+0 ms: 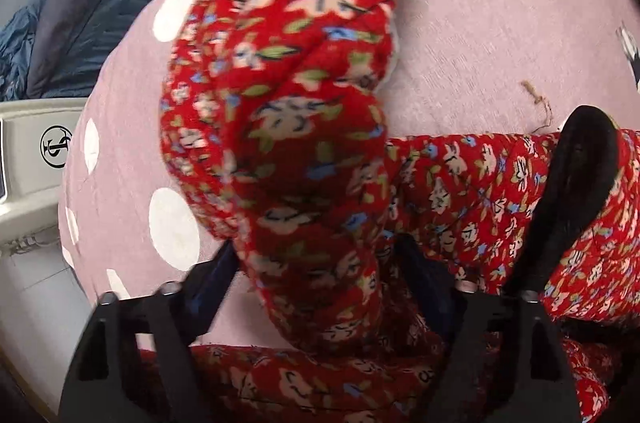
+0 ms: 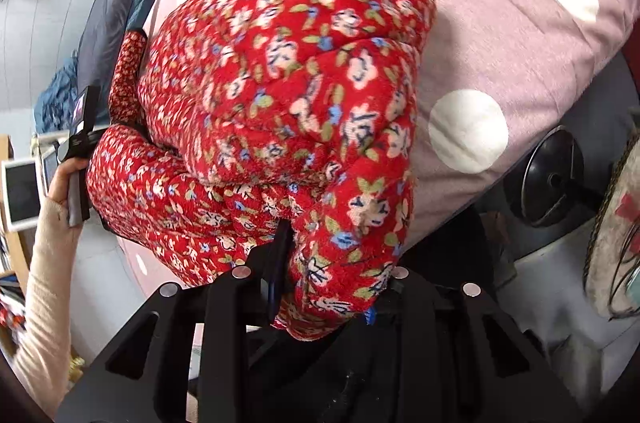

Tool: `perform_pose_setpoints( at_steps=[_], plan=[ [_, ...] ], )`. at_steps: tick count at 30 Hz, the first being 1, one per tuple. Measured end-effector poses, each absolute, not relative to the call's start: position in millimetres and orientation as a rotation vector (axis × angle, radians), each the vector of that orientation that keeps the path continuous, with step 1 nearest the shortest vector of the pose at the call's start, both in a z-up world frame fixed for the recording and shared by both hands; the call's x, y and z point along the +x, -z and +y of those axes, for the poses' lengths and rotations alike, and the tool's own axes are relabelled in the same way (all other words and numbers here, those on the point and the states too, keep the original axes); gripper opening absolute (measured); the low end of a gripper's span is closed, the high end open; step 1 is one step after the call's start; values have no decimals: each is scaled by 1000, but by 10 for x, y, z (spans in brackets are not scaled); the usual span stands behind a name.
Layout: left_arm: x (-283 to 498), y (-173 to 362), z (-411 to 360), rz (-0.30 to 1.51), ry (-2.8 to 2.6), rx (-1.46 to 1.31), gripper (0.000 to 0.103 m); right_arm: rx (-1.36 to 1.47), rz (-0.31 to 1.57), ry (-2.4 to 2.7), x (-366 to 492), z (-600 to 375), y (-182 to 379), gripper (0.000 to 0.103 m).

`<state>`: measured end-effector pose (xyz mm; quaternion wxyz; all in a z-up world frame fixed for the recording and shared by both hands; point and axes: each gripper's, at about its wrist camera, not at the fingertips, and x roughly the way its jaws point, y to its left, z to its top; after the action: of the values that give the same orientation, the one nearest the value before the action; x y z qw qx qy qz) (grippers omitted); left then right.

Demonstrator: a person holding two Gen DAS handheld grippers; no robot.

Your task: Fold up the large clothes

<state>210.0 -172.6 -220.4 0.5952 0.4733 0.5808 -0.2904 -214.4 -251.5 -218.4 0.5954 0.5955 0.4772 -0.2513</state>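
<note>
A white box (image 1: 36, 143) at far left bore a round black logo, unreadable. The red floral padded garment (image 2: 280, 95) lay bunched on the pink white-dotted bedcover (image 2: 500, 23). Left gripper (image 1: 320, 263) straddled a fold, grip uncertain; right gripper (image 2: 332, 287) pinched an edge.

Your left gripper (image 1: 316, 287) has its fingertips buried under a thick roll of the red floral padded garment (image 1: 280, 127), which is motion-blurred there, so whether the pads press it is unclear. Your right gripper (image 2: 332, 287) shows only one finger (image 2: 280, 263) (the other is hidden behind fabric), and the garment's near end is cut off below.
</note>
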Motion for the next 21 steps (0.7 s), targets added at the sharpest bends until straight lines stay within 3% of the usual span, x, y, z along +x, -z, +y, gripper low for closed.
perform_pose_setpoints(
  at_steps=[1,5,16,18,19,21],
  plan=[
    [2126,2128,-1675,1325,684,1071,43,1362,1112,580,-2126,-2518,2151,30],
    [2244,1711,-1405,1303,741,863,17,1273,1130,573,-1980,-2550,2015,30],
    [2270,290,-90,1167,723,367,11,894,1043,341,-1016,-2657,1004,21],
    [2165,-26,125,1105,707,355,8,814,1005,275,-782,-2672,767,19],
    [2104,-251,254,1021,666,367,0,786,980,241,-679,-2693,659,19],
    [2047,-688,476,852,566,386,0,739,905,168,-437,-2724,384,18]
  ],
)
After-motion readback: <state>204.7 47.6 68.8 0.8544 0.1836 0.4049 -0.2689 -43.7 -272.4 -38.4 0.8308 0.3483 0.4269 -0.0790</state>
